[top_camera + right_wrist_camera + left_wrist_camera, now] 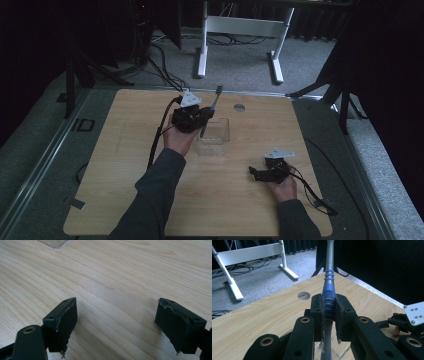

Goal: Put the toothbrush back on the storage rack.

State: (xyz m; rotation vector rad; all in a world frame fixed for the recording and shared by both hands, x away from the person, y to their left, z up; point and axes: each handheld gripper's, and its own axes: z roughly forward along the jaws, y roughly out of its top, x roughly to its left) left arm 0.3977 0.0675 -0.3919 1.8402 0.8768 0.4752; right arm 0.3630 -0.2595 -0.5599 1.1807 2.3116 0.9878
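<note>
Left gripper point(200, 120) clamped on one toothbrush point(329, 291), jaws closed tight on the ribbed blue grip, handle standing steeply over the clear plastic container point(214, 136) at the middle of the table point(125, 200), lower end seemingly reaching down inside it. Probably light and stiff, a slim plastic stick, smooth and a bit slippery on the grey shaft; best taken exactly there, on the blue ribbed section, where rubbery ridges should resist sliding or twisting between the pads. Head end too small and dark to read in the high view. Right gripper point(256, 172) resting low at the near right, well apart from the container, jaws wide apart with nothing between them but bare wood. Count: one toothbrush, one container, two grippers, one round hole point(239, 107) in the tabletop at the far side
</note>
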